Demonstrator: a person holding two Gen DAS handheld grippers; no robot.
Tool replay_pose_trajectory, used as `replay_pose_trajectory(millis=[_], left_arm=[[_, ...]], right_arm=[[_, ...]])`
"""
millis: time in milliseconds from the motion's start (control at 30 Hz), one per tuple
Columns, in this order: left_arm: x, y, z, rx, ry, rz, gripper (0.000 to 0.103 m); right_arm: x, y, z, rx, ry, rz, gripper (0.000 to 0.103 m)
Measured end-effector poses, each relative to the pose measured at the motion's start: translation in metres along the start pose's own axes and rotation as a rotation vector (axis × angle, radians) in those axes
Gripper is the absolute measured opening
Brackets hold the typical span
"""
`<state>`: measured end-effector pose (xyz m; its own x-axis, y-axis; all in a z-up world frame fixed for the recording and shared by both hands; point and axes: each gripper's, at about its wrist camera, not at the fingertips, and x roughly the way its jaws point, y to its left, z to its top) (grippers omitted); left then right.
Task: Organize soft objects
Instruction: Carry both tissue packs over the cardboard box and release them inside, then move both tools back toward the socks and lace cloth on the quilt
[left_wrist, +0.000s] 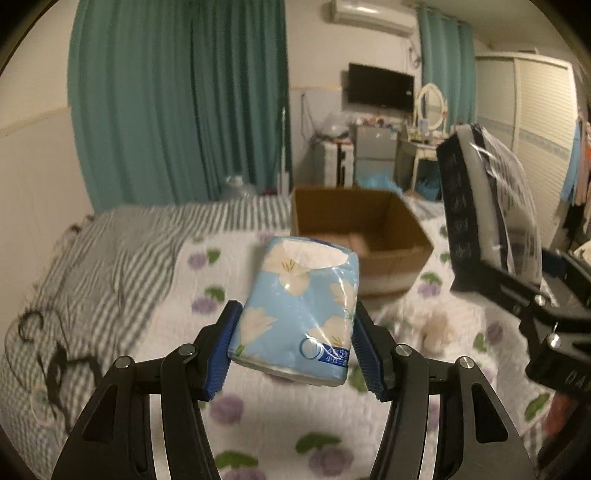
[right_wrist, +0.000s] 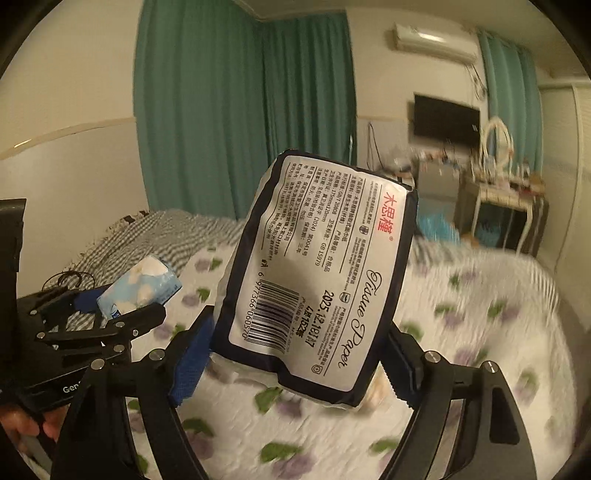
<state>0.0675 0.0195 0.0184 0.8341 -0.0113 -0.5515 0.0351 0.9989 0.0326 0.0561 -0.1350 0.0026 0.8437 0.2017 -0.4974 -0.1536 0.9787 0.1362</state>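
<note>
My left gripper (left_wrist: 291, 345) is shut on a light blue tissue pack (left_wrist: 299, 306) with white flowers and holds it above the bed; that pack also shows in the right wrist view (right_wrist: 138, 288). My right gripper (right_wrist: 295, 360) is shut on a dark-edged white tissue paper pack (right_wrist: 314, 273) with a barcode, lifted above the bed; this pack shows at the right of the left wrist view (left_wrist: 487, 203). An open cardboard box (left_wrist: 358, 240) stands on the bed beyond the blue pack. A small beige soft object (left_wrist: 437, 328) lies on the quilt, blurred.
The bed has a white quilt with purple flowers (left_wrist: 258, 424) and a grey striped blanket (left_wrist: 110, 258) on the left. Black cords (left_wrist: 48, 354) lie on the blanket. Teal curtains (left_wrist: 177, 99), a TV, a dresser and a wardrobe stand behind.
</note>
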Motion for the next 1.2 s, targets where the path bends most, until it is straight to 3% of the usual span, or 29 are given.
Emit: replay_pose_trajectory(millis=[267,500,733,867,967,1000,1067,1200], left_arm=[[0.057,-0.014,0.062,0.042,-0.037,0.004,0.057],[0.131,-0.031,0.088,0.049,0.0,-0.017,0.058],[0.195,-0.043,0.081,0.09,0.065,-0.026,0.058],[0.214,-0.045,0.072,0.082,0.107,-0.047,0.059],[0.22,-0.048,0.069,0.087,0.118,-0.071,0.06],[0.222,-0.05,0.069,0.092,0.116,-0.082,0.065],[0.221,-0.053,0.068,0.104,0.113,-0.08,0.083],[0.202,-0.058,0.073,0.132,0.066,-0.05,0.086]], right_arm=[[0.017,-0.045,0.076,-0.046,-0.013,0.048,0.082],[0.082,-0.074,0.119,-0.073,0.017,0.056,0.082],[0.172,-0.088,0.113,-0.064,0.106,0.077,0.082],[0.207,-0.096,0.097,-0.052,0.139,0.064,0.082],[0.227,-0.102,0.092,-0.057,0.163,0.05,0.089],[0.23,-0.104,0.092,-0.059,0.164,0.047,0.092],[0.232,-0.105,0.091,-0.065,0.151,0.007,0.097],[0.223,-0.113,0.093,-0.036,0.13,-0.019,0.103]])
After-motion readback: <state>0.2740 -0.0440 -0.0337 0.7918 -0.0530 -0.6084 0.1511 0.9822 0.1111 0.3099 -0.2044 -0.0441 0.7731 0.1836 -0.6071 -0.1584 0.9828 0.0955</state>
